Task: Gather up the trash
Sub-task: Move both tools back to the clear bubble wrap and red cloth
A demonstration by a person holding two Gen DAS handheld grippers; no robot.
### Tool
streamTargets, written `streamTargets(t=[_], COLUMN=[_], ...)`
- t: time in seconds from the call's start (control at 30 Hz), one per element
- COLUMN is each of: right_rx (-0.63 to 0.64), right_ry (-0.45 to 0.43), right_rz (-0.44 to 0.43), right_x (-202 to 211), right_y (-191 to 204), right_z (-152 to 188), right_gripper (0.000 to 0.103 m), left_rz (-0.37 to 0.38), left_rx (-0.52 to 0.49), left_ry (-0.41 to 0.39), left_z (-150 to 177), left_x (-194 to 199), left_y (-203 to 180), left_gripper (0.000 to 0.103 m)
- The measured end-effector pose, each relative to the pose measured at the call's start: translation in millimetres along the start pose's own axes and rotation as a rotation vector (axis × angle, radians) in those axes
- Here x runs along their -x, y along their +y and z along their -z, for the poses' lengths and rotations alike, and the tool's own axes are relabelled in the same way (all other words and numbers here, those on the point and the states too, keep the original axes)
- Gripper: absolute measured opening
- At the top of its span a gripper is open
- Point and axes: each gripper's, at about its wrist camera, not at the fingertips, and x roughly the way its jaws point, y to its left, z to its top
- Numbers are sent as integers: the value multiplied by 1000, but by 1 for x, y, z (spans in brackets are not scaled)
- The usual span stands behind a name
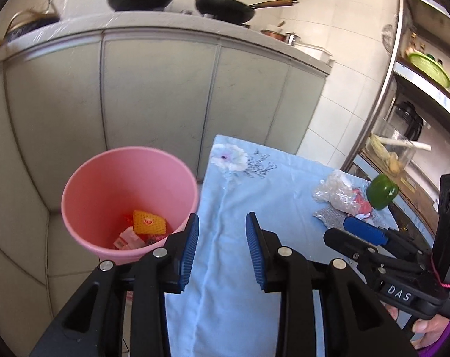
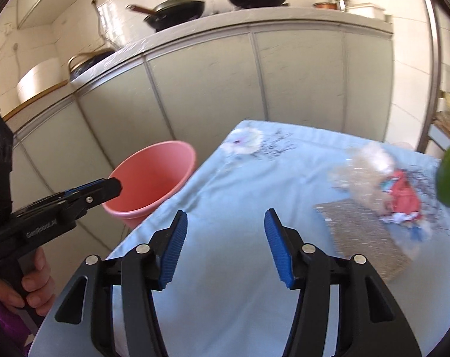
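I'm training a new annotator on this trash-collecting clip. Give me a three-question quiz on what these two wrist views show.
1. True or false: the pink bin already has wrappers in it.
2. What does the left gripper hold? A) a wrapper B) the green pepper C) nothing
3. Fill in: the crumpled clear plastic bag lies on the light blue ____, beside the green pepper.

Key:
1. True; a yellow wrapper lies at the bottom.
2. C; its jaws stand apart with nothing between them, like the right gripper.
3. cloth
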Motion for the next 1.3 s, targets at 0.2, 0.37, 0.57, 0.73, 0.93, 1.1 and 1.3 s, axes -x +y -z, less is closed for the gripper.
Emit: streamTargets(t=[0.2,0.37,0.57,0.73,0.93,1.1,1.3], right_rx=[-89,-104,-122,-157,-264,-246,-227], right_ry=[-55,-77,-96,-114,-140,-125,-95], right_rz=[100,225,320,354,372,386,380], right_x=[27,46,55,58,64,62,55], right_y=[-45,-80,-109,-126,-143,-148,-148], right_z=[4,11,18,21,28,27,30], right_gripper=[55,55,55,55,55,55,55], left_rz=[52,87,162,221,276,276,230], left_rx=[-42,-88,-151,-134,-99,-52,-11], left_ry=[17,39,63,125,204,238,295], left_z=[-6,-11,-14,-15,-17,-27,-30], left_x=[-6,-24,-49,-79,-120,-149,-182], left_y=[-36,-72,-113,-135,-161,-177,-192], left_gripper=[32,32,32,32,44,45,45])
